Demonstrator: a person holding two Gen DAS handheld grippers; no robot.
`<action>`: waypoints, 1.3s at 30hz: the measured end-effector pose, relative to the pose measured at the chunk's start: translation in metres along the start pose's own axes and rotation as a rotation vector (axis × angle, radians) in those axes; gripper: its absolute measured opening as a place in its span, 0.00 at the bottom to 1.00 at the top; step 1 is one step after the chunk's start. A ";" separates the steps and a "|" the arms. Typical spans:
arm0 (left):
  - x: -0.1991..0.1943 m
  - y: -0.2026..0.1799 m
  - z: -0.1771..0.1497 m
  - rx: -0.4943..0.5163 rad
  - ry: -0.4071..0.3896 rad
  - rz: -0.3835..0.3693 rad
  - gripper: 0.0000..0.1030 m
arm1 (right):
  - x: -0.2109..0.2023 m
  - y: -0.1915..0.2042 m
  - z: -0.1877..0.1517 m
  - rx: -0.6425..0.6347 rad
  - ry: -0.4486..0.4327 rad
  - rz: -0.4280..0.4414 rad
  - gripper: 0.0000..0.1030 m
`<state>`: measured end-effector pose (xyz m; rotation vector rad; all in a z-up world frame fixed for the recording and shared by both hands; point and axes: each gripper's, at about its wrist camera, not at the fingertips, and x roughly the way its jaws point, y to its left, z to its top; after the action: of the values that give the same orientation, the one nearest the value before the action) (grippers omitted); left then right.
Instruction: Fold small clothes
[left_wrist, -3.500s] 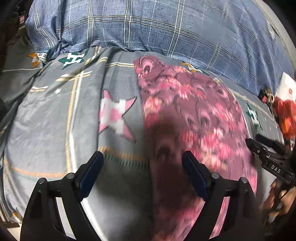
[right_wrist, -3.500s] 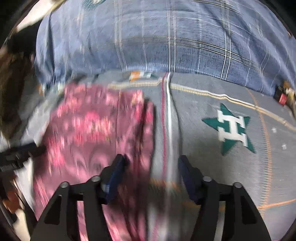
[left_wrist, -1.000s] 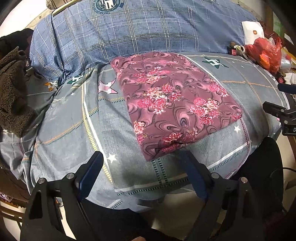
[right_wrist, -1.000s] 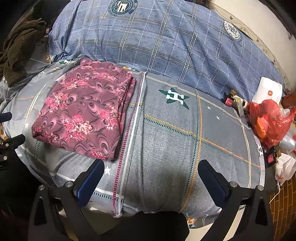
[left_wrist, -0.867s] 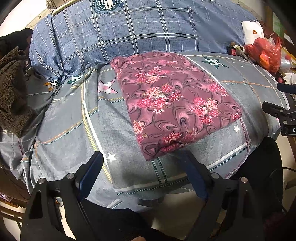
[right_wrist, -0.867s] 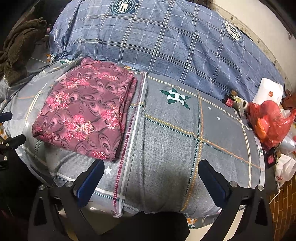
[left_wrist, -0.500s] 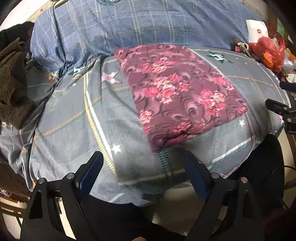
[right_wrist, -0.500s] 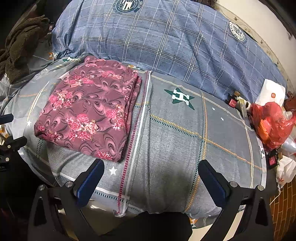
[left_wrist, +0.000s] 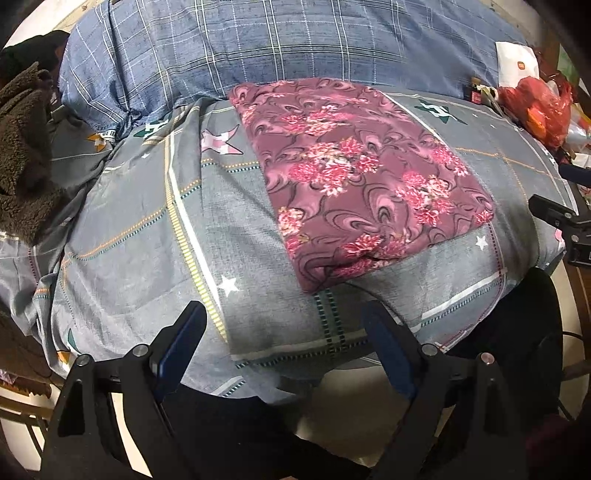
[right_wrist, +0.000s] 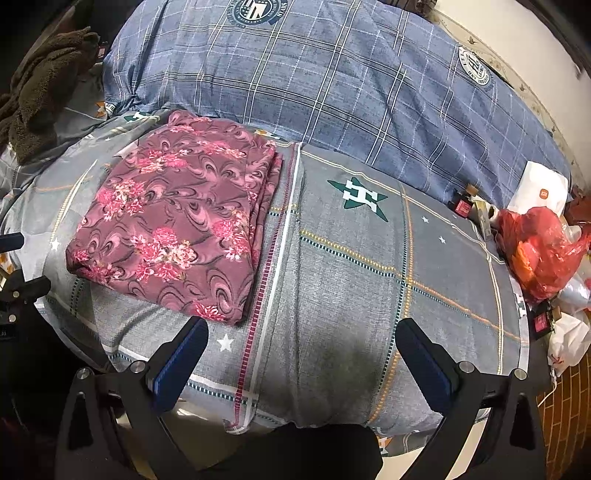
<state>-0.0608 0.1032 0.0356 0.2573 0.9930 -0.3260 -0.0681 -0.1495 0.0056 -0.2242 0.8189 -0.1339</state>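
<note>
Floral garment (left_wrist: 365, 177) lies folded into a flat rectangle on the bed (left_wrist: 147, 240), on the grey star-print cover, far edge just short of the blue plaid duvet (right_wrist: 332, 81). In the right wrist view it sits at about 10 o'clock from the right gripper (right_wrist: 299, 365); in the left wrist view at about 1 o'clock from the left gripper (left_wrist: 284, 354).

Both grippers are spread wide and hold nothing, both back off the near bed edge, apart from the cloth.

Handling, judged: thin, soft, light, limp fabric, likely a bit slippery; stacked layers show along its right edge (right_wrist: 269, 192), so they could slide or fan out if lifted by one corner. Best hold: pinch all layers together at the near corners or along the stacked edge, both grippers at once. Fold looks finished or nearly so.

Containers: red plastic bag (right_wrist: 543, 251) at 2 o'clock on the bed's right end, bulging, contents unreadable. White packet (right_wrist: 541, 192) beside it, shut.
</note>
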 end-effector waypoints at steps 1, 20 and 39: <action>0.000 -0.001 0.000 -0.001 0.002 -0.005 0.85 | 0.000 -0.001 0.000 0.003 0.000 0.000 0.99; -0.011 -0.011 0.017 -0.017 -0.030 -0.044 0.85 | 0.002 0.008 0.011 0.044 -0.014 0.067 0.99; -0.017 -0.028 0.024 -0.001 -0.072 -0.009 0.85 | -0.008 0.007 0.006 0.051 -0.038 0.096 0.99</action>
<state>-0.0610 0.0713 0.0606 0.2387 0.9238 -0.3403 -0.0684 -0.1404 0.0133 -0.1388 0.7857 -0.0600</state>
